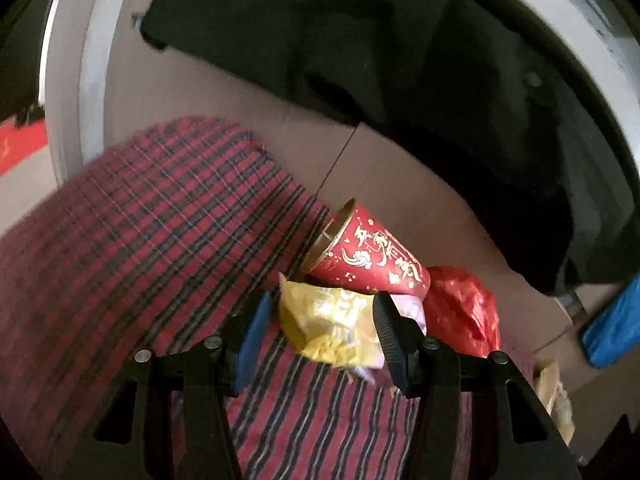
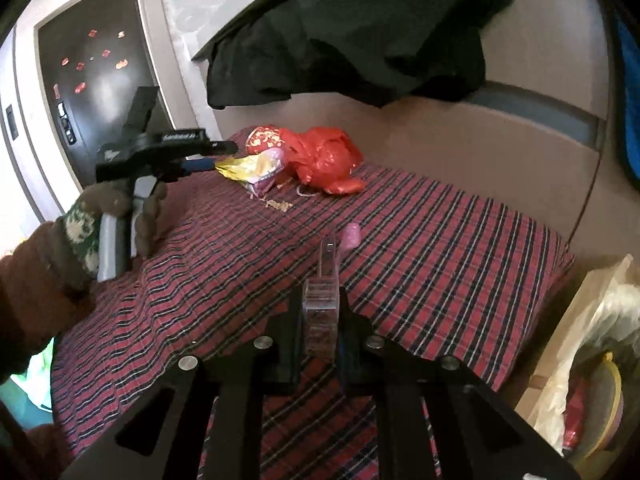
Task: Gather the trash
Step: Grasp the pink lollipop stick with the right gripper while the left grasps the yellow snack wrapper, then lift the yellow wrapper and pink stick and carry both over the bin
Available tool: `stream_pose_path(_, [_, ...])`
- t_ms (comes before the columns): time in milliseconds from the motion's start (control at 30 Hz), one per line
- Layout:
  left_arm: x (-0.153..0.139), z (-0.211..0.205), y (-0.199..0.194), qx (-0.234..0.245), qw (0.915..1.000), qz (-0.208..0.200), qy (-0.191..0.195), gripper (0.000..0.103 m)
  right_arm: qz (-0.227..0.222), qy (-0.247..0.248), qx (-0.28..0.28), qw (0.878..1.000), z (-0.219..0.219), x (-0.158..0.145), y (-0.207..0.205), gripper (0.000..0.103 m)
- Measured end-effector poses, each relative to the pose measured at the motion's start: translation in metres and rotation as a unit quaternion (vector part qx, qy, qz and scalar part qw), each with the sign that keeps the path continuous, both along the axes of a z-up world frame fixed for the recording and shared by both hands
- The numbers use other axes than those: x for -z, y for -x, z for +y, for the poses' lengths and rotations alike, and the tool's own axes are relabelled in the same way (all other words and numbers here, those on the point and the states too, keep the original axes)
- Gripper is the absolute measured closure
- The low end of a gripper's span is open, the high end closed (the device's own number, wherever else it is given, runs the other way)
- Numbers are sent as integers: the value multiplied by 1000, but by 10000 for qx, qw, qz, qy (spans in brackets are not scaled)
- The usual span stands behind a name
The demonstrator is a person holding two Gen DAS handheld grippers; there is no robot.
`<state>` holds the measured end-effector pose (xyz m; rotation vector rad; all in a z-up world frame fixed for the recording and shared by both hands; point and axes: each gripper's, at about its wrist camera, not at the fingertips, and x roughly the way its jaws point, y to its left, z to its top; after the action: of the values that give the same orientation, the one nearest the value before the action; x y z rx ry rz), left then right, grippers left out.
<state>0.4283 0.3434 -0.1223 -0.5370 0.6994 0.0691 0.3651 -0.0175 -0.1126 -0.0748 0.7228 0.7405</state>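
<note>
Trash lies in a heap at the far end of a red plaid cloth [image 2: 440, 240]: a red paper cup [image 1: 368, 256] on its side, a crumpled yellow wrapper [image 1: 328, 328] and a red plastic bag [image 1: 460, 312]. My left gripper [image 1: 322, 334] is open, and the yellow wrapper sits between its fingers with a gap at the blue pad [image 1: 256, 336]. In the right wrist view a gloved hand [image 2: 116, 216] holds the left gripper [image 2: 218, 156] at the wrapper [image 2: 248, 168]. My right gripper [image 2: 320, 300] is shut on a clear plastic piece [image 2: 324, 280] above the cloth.
A small pink thing [image 2: 352, 236] lies on the cloth just beyond the clear piece. Crumbs [image 2: 280, 204] are scattered near the heap. A black garment [image 2: 352, 32] hangs over the backrest. A lined paper bag [image 2: 592, 352] with trash in it stands at the right.
</note>
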Motion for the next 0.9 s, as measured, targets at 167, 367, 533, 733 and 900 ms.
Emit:
stream_pose_path(167, [18,-9,-18,-285,9978,577,155,67,-44,-31,57,10000,4,-4,5,91])
stream_pose_path(367, [4,-13,10,-290,9992,268,-59,87,-299,71,17,9995,5,-16,19,91])
stream_pose_path(533, [-27,-36,61,-216,9981,-179,-554,88,-323,15,112,9994,2,-23,28,91])
stream_pose_path(733, [-54,-85,115,100,9911,-571,-1200,88,-318,-104,243,9991,-4,-32,36,91])
stream_pose_path(900, [-68,-130,148,239,9814,-800,-1731,88,-383,-177,362,9985,-15,-43,44,91])
